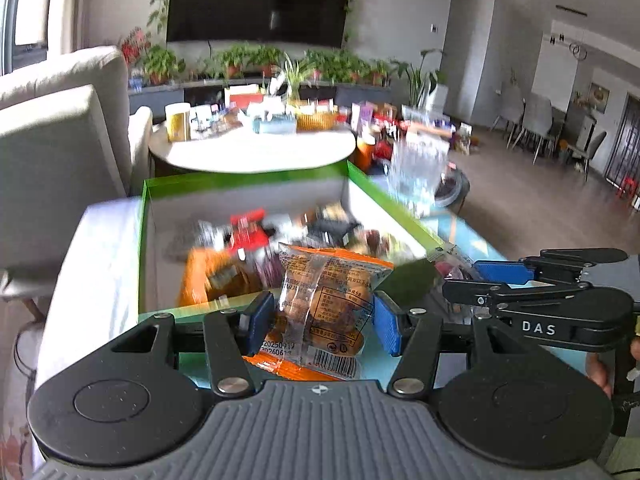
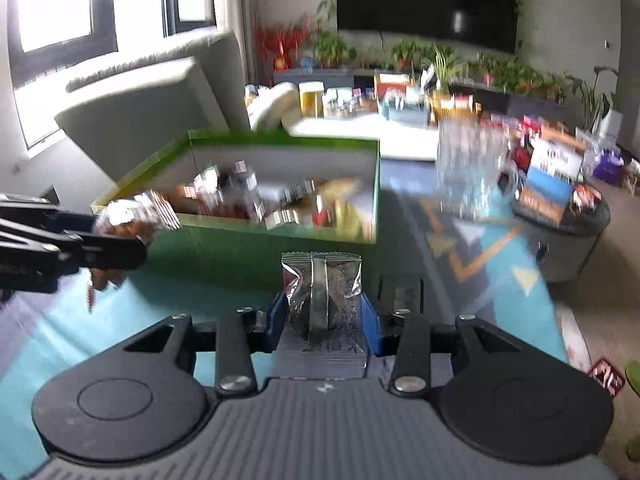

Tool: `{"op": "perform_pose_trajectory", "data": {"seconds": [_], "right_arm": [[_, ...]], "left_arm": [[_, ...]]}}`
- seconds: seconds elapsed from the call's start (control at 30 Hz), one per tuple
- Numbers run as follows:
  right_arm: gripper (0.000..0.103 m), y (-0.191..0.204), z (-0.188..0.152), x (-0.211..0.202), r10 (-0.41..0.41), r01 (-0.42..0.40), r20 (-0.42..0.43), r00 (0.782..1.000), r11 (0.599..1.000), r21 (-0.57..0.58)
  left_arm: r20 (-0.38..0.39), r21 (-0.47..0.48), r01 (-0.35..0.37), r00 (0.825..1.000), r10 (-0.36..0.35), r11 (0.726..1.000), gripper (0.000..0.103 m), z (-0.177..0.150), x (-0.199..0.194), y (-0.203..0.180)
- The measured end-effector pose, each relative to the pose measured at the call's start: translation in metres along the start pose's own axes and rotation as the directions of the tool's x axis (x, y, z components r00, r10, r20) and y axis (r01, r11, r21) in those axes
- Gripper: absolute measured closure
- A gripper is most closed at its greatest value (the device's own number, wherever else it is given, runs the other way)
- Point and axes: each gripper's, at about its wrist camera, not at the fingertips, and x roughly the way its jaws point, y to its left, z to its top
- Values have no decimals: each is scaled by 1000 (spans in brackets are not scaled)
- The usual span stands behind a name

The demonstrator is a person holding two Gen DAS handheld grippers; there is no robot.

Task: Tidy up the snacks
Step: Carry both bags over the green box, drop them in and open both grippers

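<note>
My left gripper (image 1: 320, 322) is shut on an orange-edged clear snack packet (image 1: 324, 304) of brown pieces, held just in front of the green box (image 1: 248, 182). The box holds several mixed snack packets (image 1: 256, 236). My right gripper (image 2: 322, 322) is shut on a clear packet with a dark snack (image 2: 322, 292), held before the green box's (image 2: 280, 236) near wall. In the right wrist view the left gripper (image 2: 120, 248) shows at the left edge with its packet (image 2: 132, 220). In the left wrist view the right gripper (image 1: 472, 276) shows at the right.
The box stands on a low table with a teal patterned top (image 2: 472, 240). A clear glass container (image 2: 468, 164) stands to the right of the box. Behind are a round white table (image 1: 256, 152) crowded with goods, a grey sofa (image 1: 60, 120) and a dark stool with boxes (image 2: 560, 216).
</note>
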Motion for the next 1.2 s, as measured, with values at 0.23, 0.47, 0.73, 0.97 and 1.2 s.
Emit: {"op": "perform_pose_trajectory", "data": {"seconds": [0.23,0.47,0.73,0.97,1.2], "right_arm": [[63,4,33,4,28,-30,97,995,999,25],[63,8,56,18,43,-50,147,988,998,45],[63,3,60,39,27,-38,139,990,996,77],[63,-1,56,49,36,-48,115,993,993,105],[63,7,62,58,51,-60,103,993,994,88]], "left_arm": [[93,39,-71,993,67,997,52,38,5,5],[101,38,-93,991,88,995,67,59,29,16],[76,0,-115,990,114,993,67,57,49,31],[51,-34,-137,989,138,990,67,43,44,44],[27,-33,-147,989,148,989,67,40,42,43]]}}
